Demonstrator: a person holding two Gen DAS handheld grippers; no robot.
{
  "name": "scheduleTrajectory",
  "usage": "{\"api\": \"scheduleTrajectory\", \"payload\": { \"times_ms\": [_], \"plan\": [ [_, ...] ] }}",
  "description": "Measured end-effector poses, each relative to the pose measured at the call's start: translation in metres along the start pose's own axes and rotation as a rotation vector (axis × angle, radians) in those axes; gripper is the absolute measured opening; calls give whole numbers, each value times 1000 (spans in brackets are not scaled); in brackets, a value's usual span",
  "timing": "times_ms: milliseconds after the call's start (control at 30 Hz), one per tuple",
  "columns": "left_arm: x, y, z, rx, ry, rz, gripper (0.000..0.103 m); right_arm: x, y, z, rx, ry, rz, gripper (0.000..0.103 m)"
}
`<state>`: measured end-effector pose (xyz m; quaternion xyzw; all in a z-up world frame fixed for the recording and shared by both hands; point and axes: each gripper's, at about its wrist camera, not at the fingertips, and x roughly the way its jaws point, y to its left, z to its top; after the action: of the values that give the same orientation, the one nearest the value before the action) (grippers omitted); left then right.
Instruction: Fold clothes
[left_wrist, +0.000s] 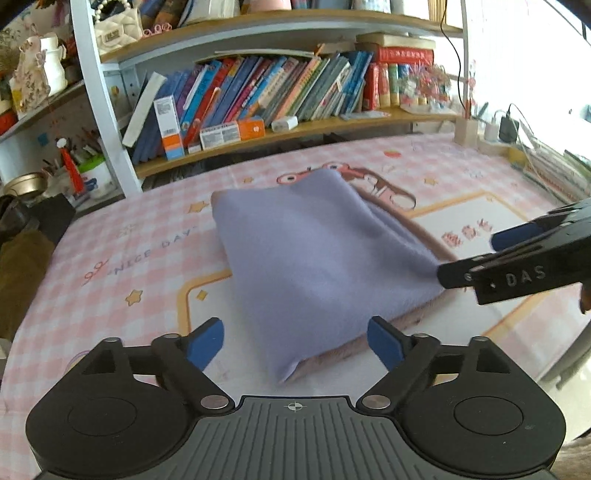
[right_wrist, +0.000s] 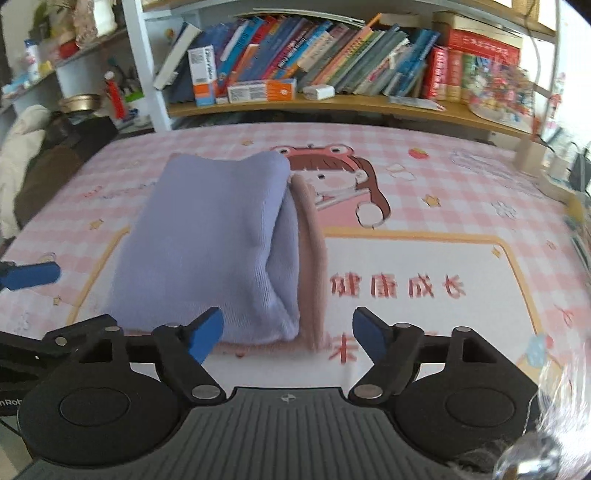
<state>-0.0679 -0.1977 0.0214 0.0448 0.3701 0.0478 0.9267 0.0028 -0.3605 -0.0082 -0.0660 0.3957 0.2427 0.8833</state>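
Two black hand-held grippers: blue-padded fingers (left_wrist: 207, 341), silver pivot screws, ribbed grey bodies, "DAS" lettering.

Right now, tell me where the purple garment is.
The purple garment lies folded on the pink checked tablecloth, on top of a pinkish-brown cloth, in front of the bookshelf and ahead of both open grippers.

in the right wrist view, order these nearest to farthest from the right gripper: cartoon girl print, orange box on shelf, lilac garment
From the right gripper:
1. lilac garment, just ahead, left of centre
2. cartoon girl print, mid-table, beyond the garment
3. orange box, lying on the shelf at the back
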Motion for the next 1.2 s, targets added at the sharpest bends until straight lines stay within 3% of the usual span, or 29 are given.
{"api": "scheduleTrajectory", "payload": {
  "times_ms": [67, 433, 633, 833, 900, 1200],
  "plan": [
    [0, 5, -4, 3, 8, -12, 92, -2, 6, -7, 11, 11, -26, 82],
    [3, 23, -19, -30, 39, -83, 92, -9, 19, -23, 51, 57, -123, 86],
    [9, 54, -14, -212, 37, -127, 92, -9, 7, -18, 110, 56, -114, 86],
    [34, 94, -11, -530, 57, -225, 92, 8, -15, 2, 209, 60, -33, 89],
    [44, 99, -12, -588, 70, -224, 92, 18, -22, 10, 248, 78, 7, 89],
    [85, 108, -6, -666, 145, -198, 91, 62, -46, 35, 347, 192, 179, 89]
  ]
}}
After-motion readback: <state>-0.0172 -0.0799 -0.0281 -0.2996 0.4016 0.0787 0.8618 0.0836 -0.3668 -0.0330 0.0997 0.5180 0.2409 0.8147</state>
